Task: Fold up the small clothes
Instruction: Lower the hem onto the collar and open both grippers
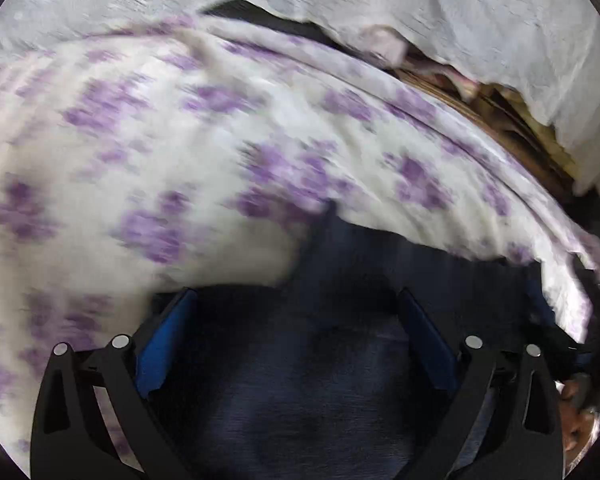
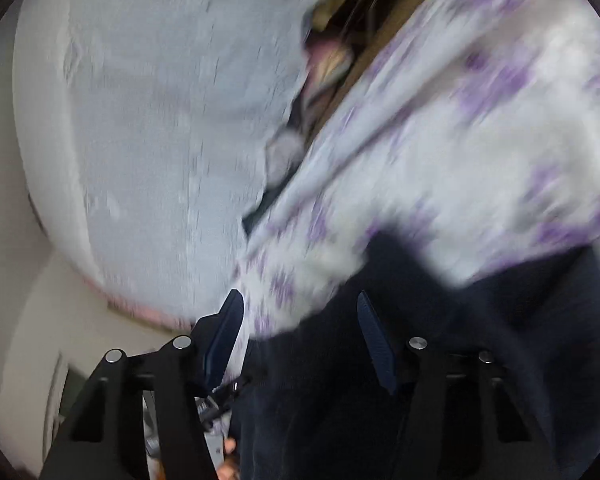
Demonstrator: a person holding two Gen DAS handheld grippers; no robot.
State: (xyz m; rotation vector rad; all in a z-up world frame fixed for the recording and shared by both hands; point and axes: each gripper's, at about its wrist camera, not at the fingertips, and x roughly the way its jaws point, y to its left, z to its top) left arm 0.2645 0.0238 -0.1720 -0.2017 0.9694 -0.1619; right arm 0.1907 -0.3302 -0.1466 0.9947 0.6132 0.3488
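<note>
I am hovering the left gripper (image 1: 296,328), jaws wide and empty, over a dark navy garment (image 1: 320,400) on the purple-flowered white bedsheet (image 1: 180,140). The right gripper (image 2: 300,336) is gaping half-wide above that garment's edge, gripping nothing. Folding looks unfinished.

Left wrist view: close, tilted down over dark garment (image 1: 320,380). Right wrist view: nearer level. Both share purple-flowered sheet (image 1: 180,140) and garment.
</note>
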